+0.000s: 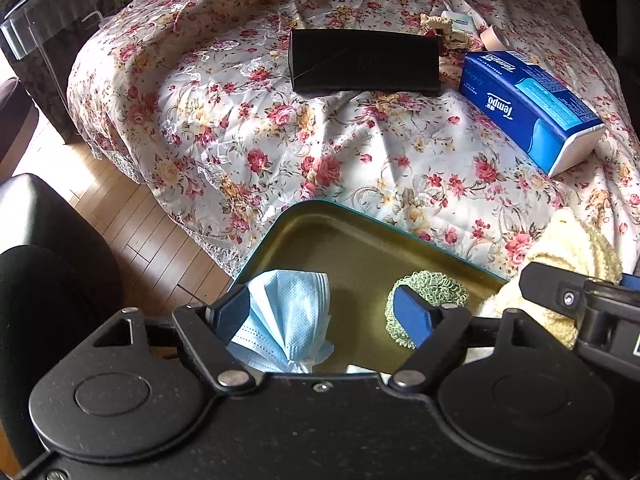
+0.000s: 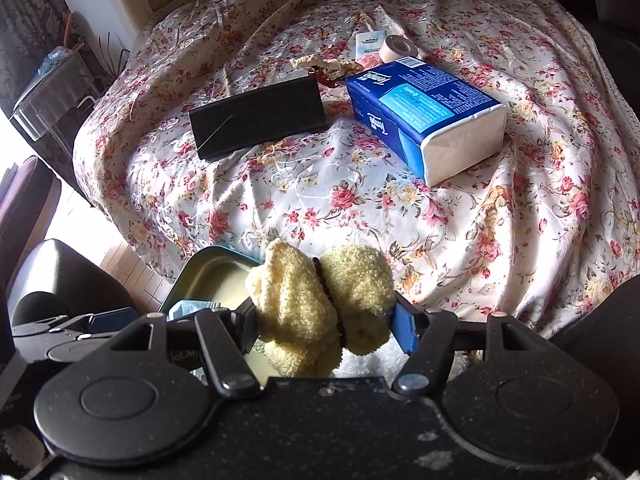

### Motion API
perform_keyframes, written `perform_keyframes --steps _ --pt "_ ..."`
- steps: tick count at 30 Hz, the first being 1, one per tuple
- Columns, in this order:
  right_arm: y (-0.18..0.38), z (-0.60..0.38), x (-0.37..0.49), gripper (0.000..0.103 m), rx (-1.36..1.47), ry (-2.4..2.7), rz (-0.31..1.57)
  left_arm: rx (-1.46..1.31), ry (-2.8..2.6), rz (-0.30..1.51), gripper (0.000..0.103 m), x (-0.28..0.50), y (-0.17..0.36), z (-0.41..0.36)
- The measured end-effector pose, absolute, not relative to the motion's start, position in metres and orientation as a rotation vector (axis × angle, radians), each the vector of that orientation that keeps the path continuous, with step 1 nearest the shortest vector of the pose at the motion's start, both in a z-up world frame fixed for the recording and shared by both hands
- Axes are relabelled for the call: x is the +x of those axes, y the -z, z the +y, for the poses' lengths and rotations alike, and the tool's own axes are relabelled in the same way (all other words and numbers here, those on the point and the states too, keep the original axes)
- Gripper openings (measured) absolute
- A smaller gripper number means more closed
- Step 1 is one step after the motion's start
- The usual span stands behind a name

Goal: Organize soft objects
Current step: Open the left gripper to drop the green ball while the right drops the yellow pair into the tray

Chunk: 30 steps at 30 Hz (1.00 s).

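I work over a bed spread with a rose-printed quilt [image 1: 280, 136], creased and bright where sunlight falls on it. Wooden flooring [image 1: 132, 232] shows past its lace-edged corner, and a clear-topped side table [image 1: 44, 36] stands against the far wall.

A metal tin [image 1: 360, 232] sits at the near edge of the quilt. My left gripper [image 1: 324, 314] hangs over it with its jaws apart; the blue face mask [image 1: 288, 320] lies in the tin against the left finger, not pinched, and a green scrunchie [image 1: 432, 288] lies by the right finger. My right gripper [image 2: 326, 322] is closed on a yellow fluffy cloth [image 2: 304, 300] bound by a dark band, holding it just beside the tin.

Further up the quilt lie a black case [image 1: 364, 64] and a blue tissue pack [image 1: 528, 108], near each other, with small clutter behind them.
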State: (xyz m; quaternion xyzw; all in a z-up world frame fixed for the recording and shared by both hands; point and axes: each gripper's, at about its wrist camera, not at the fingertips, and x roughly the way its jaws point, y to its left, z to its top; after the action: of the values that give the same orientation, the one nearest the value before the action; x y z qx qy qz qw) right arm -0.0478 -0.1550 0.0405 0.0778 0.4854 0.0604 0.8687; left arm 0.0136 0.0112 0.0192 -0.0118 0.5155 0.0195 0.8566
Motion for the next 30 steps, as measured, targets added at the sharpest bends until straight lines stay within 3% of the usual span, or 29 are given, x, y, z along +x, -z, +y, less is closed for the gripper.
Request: perform_keyframes --steps 15,21,30 --pt "-0.041 -0.146 -0.057 0.065 0.117 -0.213 1.047 -0.038 -0.091 1.071 0.081 0.02 -0.02 0.025" --pt "-0.036 -0.143 -0.061 0.076 0.09 -0.236 1.075 -0.04 -0.099 1.069 0.081 0.022 -0.02 0.028" --pt "-0.043 -0.15 -0.06 0.076 0.088 -0.218 1.05 -0.038 -0.093 1.075 0.081 0.023 -0.019 0.024"
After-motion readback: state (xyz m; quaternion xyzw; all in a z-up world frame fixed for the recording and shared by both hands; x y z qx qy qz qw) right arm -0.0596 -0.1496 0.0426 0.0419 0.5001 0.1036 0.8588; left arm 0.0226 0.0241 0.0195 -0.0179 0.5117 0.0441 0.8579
